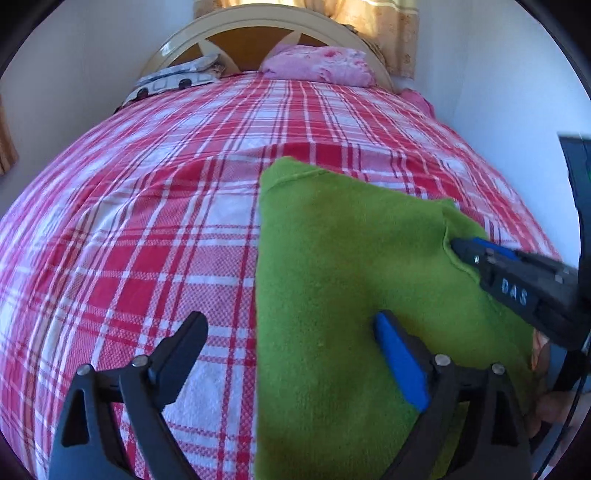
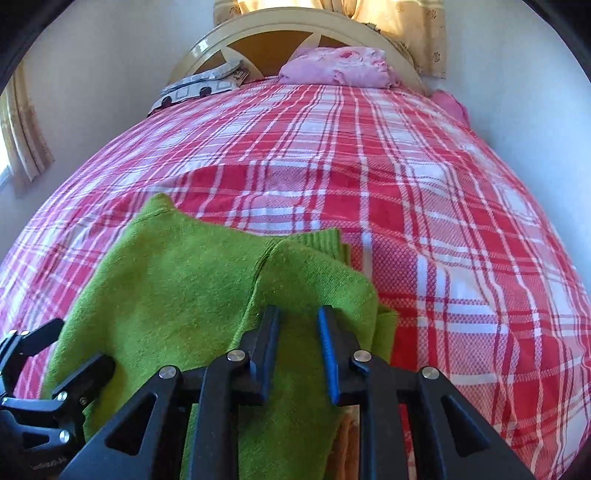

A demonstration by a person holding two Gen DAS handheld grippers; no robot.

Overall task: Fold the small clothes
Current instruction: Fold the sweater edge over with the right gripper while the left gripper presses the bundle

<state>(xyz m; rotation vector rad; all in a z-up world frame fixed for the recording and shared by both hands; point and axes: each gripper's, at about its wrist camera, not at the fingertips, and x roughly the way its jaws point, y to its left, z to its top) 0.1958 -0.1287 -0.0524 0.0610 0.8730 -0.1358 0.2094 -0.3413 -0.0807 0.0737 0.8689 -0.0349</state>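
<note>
Left wrist view, l to r: red-and-white checked bedspread (image 1: 129, 229) fills the frame. Left gripper (image 1: 291, 325) at bottom centre, jaws wide apart, nothing pinched; one finger over the bedspread, the other over a green sweater (image 1: 332, 258) lying at lower right. Right gripper (image 1: 458, 245) enters from the right edge, jaws close together, clamped on a fold of the sweater. Pink pillow (image 1: 317, 66) at top centre by the headboard (image 1: 258, 22).
</note>
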